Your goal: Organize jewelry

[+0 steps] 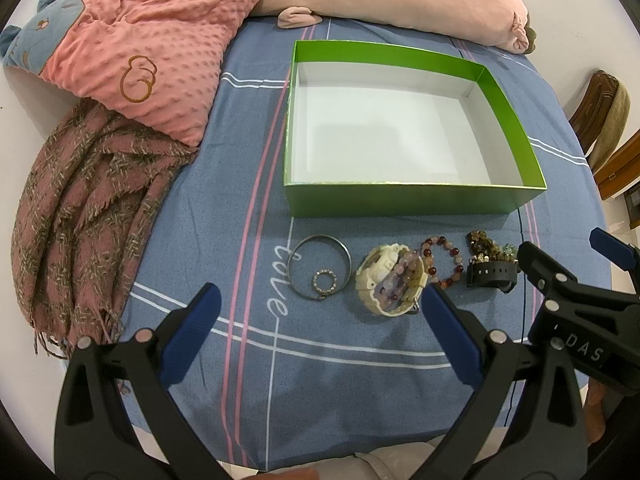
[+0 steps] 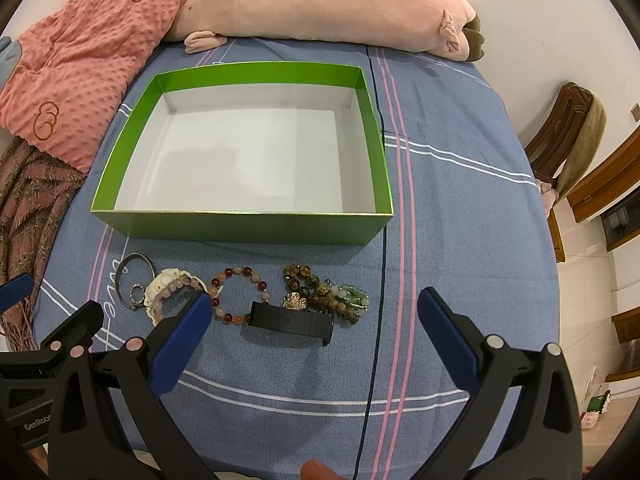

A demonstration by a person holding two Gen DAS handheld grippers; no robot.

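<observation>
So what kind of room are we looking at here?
Probably a bedroom at home: a blue bedsheet, a long pink plush pillow and a wooden chair by the wall.

Jewelry row (image 2: pixel 248 300) before empty green box (image 2: pixel 248 224)

— How does the left claw (image 1: pixel 318 310) stand?
— Jaws spread wide, nothing between the blue pads (image 1: pixel 192 332), held low and pointing forward.
— And the right claw (image 2: pixel 314 318)?
— The same: wide apart, gripping nothing. It sits just beside the left one, whose view catches its black frame at the right edge.
— Any hand visible?
— Only a fingertip (image 2: pixel 316 470) at the bottom edge.
</observation>
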